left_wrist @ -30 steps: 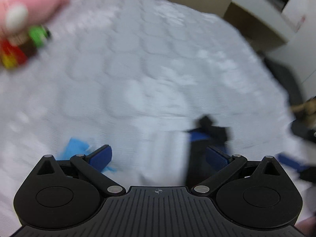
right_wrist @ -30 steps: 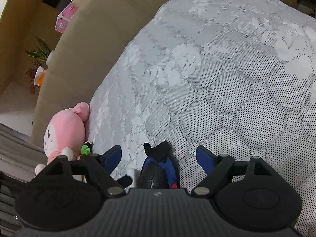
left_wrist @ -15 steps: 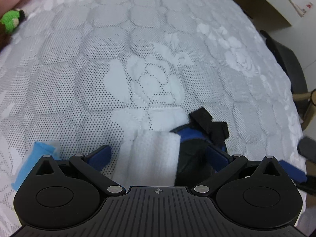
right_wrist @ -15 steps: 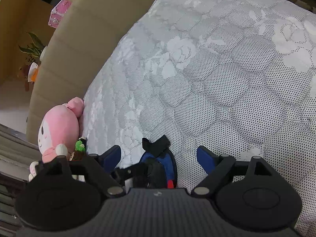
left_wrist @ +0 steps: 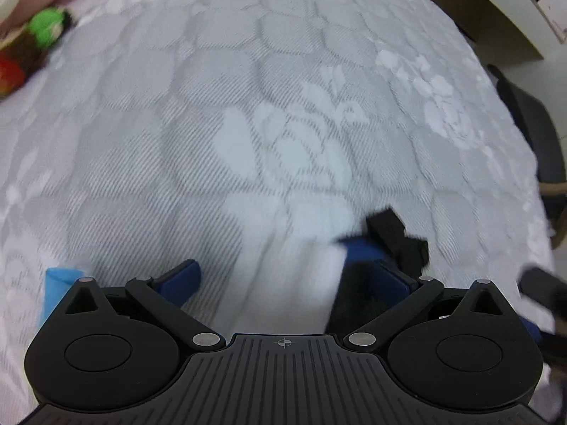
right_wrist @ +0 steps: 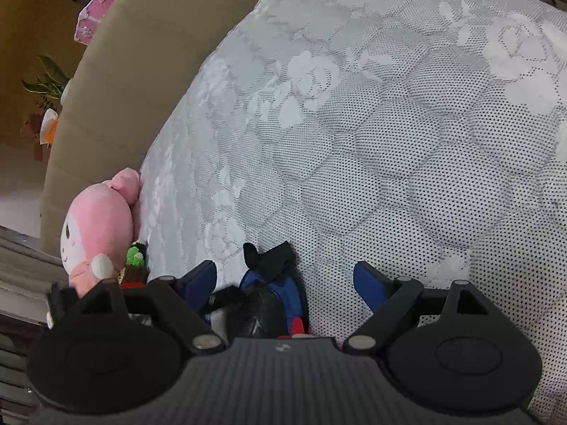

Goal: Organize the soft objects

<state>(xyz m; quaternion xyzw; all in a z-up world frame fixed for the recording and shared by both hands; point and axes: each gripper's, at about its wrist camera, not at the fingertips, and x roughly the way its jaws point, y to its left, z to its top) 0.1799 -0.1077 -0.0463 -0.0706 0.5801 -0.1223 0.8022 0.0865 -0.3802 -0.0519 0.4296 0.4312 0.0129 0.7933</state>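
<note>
So far little looks sorted. At the lower left of the right wrist view, the pink plush (right_wrist: 97, 226) and a small green toy (right_wrist: 135, 256) lie at the bed's (right_wrist: 407, 124) edge, perhaps already gathered. The right claw (right_wrist: 285, 285) stands wide open, gripping nothing, over a blue and black soft item (right_wrist: 280, 279) at bottom centre. The left claw (left_wrist: 290, 279) is open too; a white cloth (left_wrist: 301, 276) lies between its fingers, blurred, apparently not yet pinched. A light blue piece (left_wrist: 56, 283) waits at lower left.
</note>
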